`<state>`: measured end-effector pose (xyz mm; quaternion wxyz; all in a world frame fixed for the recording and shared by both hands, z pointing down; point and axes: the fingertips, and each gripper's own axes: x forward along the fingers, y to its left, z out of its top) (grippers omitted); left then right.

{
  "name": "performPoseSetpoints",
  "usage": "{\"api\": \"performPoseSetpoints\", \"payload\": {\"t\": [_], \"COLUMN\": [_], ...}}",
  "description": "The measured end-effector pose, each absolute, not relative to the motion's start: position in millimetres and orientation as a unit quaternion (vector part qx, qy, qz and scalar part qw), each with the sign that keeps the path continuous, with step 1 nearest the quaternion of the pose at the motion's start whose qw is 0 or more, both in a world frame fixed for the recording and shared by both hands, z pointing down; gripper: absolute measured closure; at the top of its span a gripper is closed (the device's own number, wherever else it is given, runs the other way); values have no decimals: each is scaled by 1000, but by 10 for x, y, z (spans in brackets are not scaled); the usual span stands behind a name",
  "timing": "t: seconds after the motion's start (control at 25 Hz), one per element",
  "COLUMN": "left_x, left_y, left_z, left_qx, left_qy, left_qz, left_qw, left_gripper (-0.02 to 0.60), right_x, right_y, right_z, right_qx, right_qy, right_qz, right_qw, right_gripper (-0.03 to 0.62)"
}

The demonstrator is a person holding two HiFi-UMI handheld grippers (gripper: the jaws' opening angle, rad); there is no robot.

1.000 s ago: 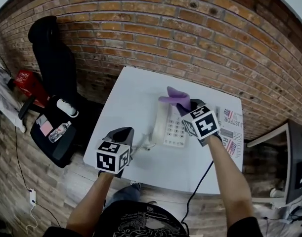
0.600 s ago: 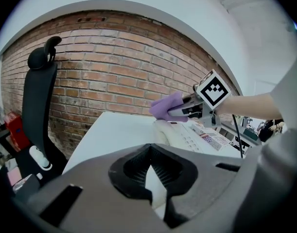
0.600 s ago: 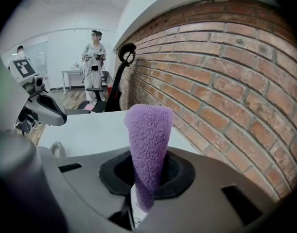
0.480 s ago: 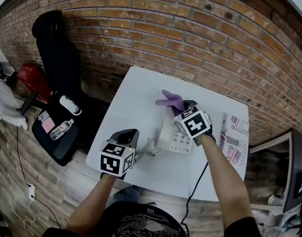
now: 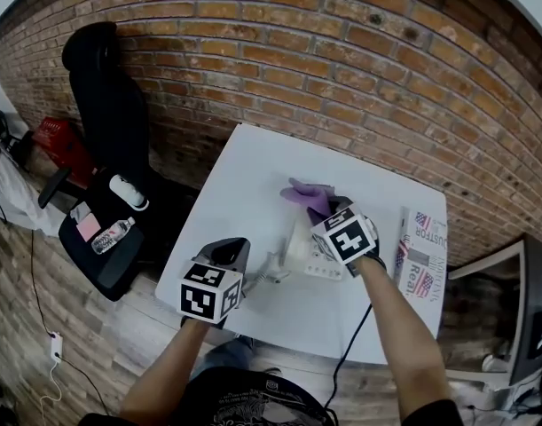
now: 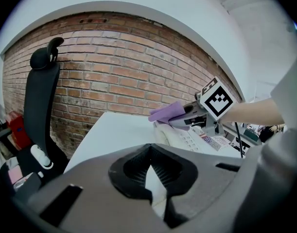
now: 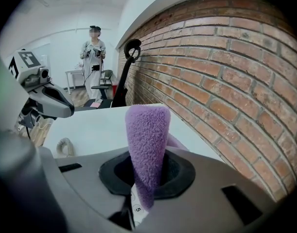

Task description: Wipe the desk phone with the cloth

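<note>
The white desk phone [image 5: 304,254] sits on the white table [image 5: 244,176]; its keypad shows under the jaws in the right gripper view [image 7: 136,208]. My right gripper [image 5: 326,208] is shut on a purple cloth [image 5: 306,193] and hangs over the phone's far end. The cloth [image 7: 147,144] sticks up out of the jaws of the right gripper [image 7: 146,178]. The left gripper view shows that cloth [image 6: 166,113] above the phone [image 6: 184,139]. My left gripper [image 5: 231,245] hovers to the phone's left, off the phone, its jaws together and nothing seen between them.
A coiled phone cord [image 5: 269,273] lies between the left gripper and the phone. Printed papers [image 5: 417,247] lie at the table's right edge. A black office chair [image 5: 102,105] stands to the left by the brick wall. A person [image 7: 93,52] stands far off.
My right gripper has carried the cloth leftwards across the phone, so its marker cube now covers the keypad. The left gripper has hardly moved.
</note>
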<state>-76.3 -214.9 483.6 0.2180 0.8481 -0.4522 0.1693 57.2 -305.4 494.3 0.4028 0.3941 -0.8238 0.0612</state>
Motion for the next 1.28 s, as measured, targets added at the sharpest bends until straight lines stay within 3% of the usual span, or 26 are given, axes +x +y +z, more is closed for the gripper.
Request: {"api": "performPoseSetpoints", "payload": {"t": [1.28], "left_x": [-725], "left_y": [-1690], "left_z": [4680], "left_qx": [853], "left_qy": [-453], "left_qz": [153], "left_qw": [209], "left_gripper": [577], "right_x": [314], "right_y": [-1851], "right_z": [5285], "right_qx": [342], "right_qy": [-844], "right_qz": [109], "right_qw": [399], "right_gripper": [549]}}
